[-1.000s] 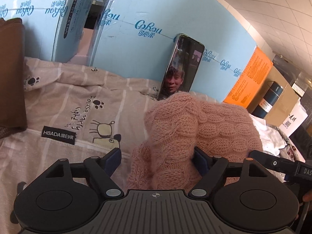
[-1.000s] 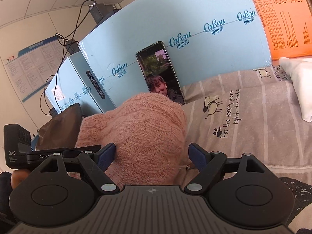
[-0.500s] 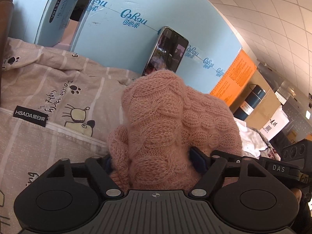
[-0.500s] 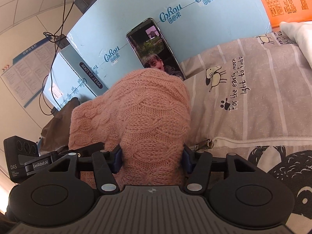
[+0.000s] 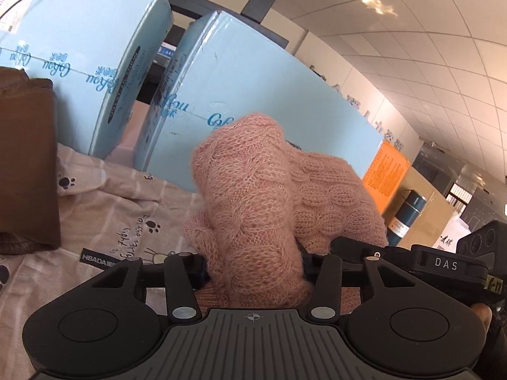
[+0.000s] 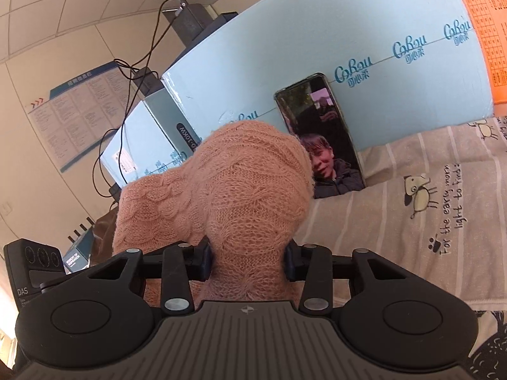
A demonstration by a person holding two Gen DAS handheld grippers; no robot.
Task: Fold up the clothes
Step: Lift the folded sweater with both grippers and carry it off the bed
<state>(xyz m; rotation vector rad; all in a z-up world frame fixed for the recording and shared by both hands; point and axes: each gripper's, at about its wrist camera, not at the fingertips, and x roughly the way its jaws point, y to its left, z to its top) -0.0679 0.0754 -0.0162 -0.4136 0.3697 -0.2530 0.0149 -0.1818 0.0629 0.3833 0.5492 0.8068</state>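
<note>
**Gripping a pink knit sweater with both tools above a printed bedsheet**

Holding the pink cable-knit sweater (image 5: 253,209) between them, both tools were closed down on bunched folds of the knit. In the left wrist view, the left tool (image 5: 253,269) had its jaws drawn in against a thick roll of fabric that rose from the jaws toward 12 o'clock and filled the centre of the frame. The right tool (image 5: 443,266) appeared at 4 o'clock in that view, its black body marked "DAS", lying just beside the sweater's lower edge.

In the right wrist view, the right tool (image 6: 247,259) pinched a narrower neck of the sweater (image 6: 240,183), the knit bulging above the jaws and spreading toward 10 o'clock. The left tool (image 6: 35,269) showed at 8 o'clock, only its body in view there.

The sweater was raised over a striped bedsheet (image 6: 412,221) printed with cartoon animals and paw marks. A smartphone (image 6: 320,136) leaned upright against a light blue carton (image 6: 364,31) at 1 o'clock from the sweater in the right view. A second blue carton (image 5: 79,63) stood at 10 o'clock in the left view, with a brown garment (image 5: 25,164) at 9 o'clock and an orange sheet (image 5: 385,171) at 3 o'clock.
</note>
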